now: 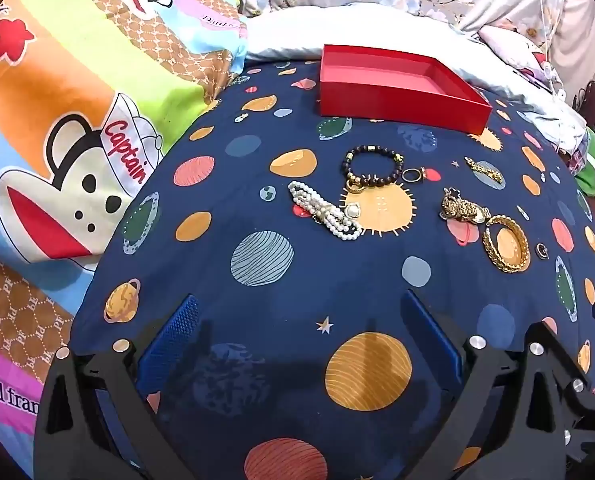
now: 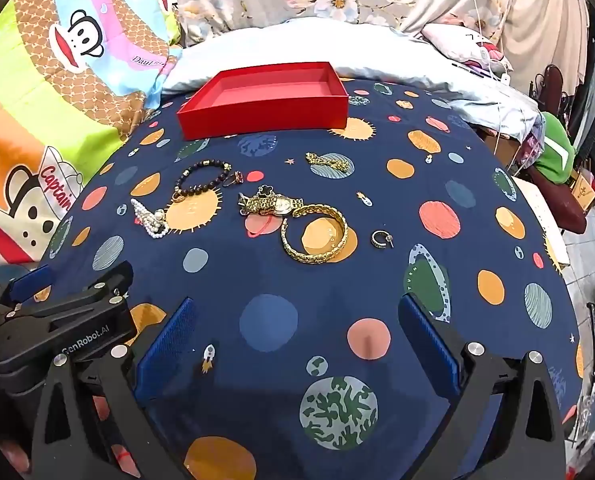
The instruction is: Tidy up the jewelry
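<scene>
While red box [image 2: 265, 100] sits empty, jewelry on cloth nearby, w/ watch [image 2: 273, 204].

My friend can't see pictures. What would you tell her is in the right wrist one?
Jewelry lies scattered on a navy planet-print cloth: a gold bangle, a gold watch, a dark bead bracelet and pearls. An empty red box sits behind them. The right tongs hang open in front, holding nothing.

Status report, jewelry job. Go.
Left gripper open, empty. Right gripper open, empty. Red box empty; pearl bracelet, bead bracelet, gold watch, gold bangle loose on the blue cloth. Nothing blocking.
</scene>
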Motion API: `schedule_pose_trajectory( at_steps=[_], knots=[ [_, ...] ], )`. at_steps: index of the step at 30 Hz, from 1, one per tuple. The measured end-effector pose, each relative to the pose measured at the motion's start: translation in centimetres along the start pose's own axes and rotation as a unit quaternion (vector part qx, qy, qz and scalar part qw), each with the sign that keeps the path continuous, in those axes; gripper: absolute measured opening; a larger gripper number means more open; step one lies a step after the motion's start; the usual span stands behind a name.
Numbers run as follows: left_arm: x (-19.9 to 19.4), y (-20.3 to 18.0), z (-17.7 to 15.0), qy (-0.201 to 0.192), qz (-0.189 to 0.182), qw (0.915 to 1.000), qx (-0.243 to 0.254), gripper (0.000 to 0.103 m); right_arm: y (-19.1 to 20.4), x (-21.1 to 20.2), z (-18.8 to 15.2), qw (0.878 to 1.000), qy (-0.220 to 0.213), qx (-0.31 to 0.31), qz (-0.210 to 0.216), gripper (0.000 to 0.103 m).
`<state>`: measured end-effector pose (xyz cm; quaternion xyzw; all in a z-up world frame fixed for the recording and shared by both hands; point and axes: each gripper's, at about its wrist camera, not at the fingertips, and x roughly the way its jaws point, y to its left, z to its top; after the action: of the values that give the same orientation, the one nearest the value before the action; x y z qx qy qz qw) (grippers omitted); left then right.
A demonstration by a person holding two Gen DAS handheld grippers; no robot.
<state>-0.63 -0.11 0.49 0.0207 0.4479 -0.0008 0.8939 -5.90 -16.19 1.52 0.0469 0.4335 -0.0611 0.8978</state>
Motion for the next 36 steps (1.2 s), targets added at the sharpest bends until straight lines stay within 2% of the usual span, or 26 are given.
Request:
schedule_pose_trajectory(
  at_steps=[36],
  knots=[
    [0.65,0.02,-0.29,0.000,0.012,0.9999,0.011,0.098,-0.37,0.10,0.01,1.000,-0.003,-0.006,-0.011,0.098]
  ],
)
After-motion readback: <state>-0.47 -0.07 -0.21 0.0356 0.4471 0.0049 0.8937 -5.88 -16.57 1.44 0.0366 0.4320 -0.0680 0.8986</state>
